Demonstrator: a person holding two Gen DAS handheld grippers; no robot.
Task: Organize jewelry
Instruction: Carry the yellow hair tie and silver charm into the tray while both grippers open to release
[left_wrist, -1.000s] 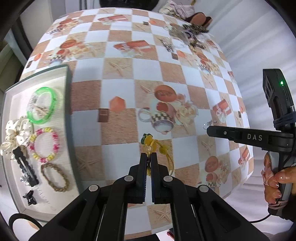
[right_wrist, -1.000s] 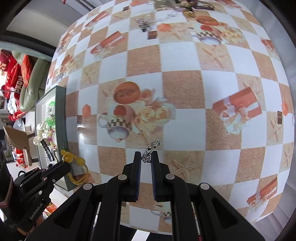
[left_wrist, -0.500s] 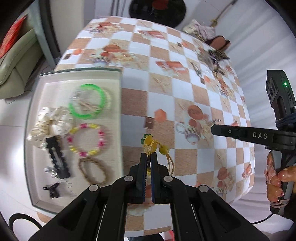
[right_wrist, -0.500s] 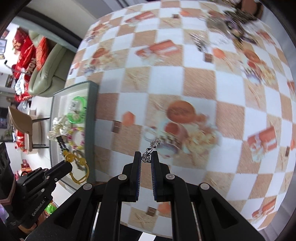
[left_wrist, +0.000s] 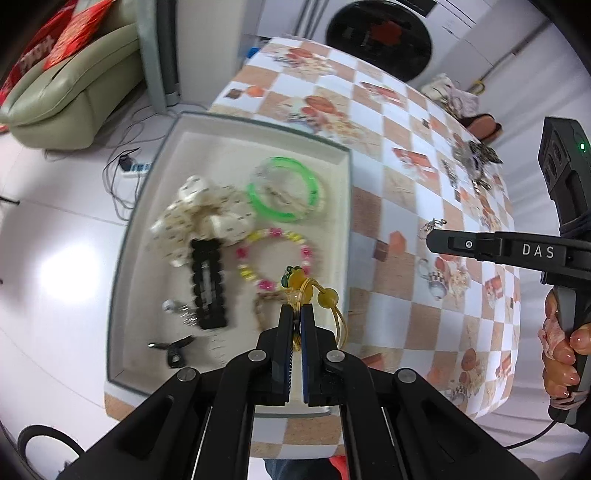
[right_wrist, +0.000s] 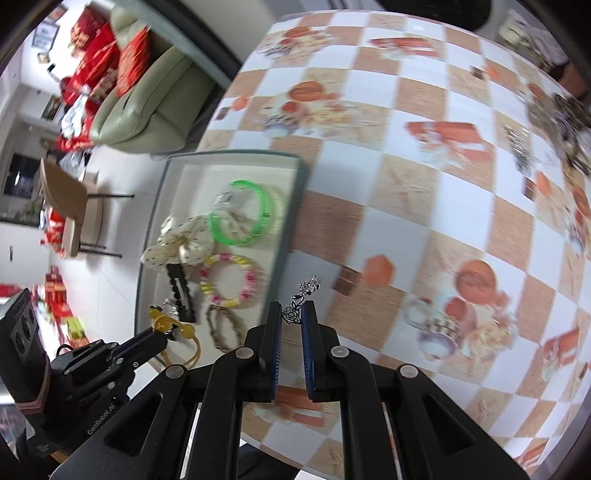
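Observation:
My left gripper (left_wrist: 294, 309) is shut on a yellow beaded hair tie (left_wrist: 314, 291) and holds it above the near right part of the grey-rimmed jewelry tray (left_wrist: 122, 258). The tray holds a green bangle (left_wrist: 284, 192), a cream scrunchie (left_wrist: 199, 218), a pink and yellow bead bracelet (left_wrist: 273, 258), a black hair clip (left_wrist: 208, 284) and a brown braided bracelet (right_wrist: 221, 328). My right gripper (right_wrist: 291, 312) is shut on a small silver ornament (right_wrist: 303, 295), above the tablecloth just right of the tray's edge (right_wrist: 288, 236).
A pile of several jewelry pieces (left_wrist: 476, 162) lies at the table's far right. The checkered tablecloth (right_wrist: 424, 206) covers the table. A green sofa (left_wrist: 66, 92) and floor cables (left_wrist: 125, 166) lie beyond the tray side. The table's near edge is close below both grippers.
Both grippers have moved left toward the tray with their loads. The left one now hangs over the tray; the right one has come near the tray's right rim.

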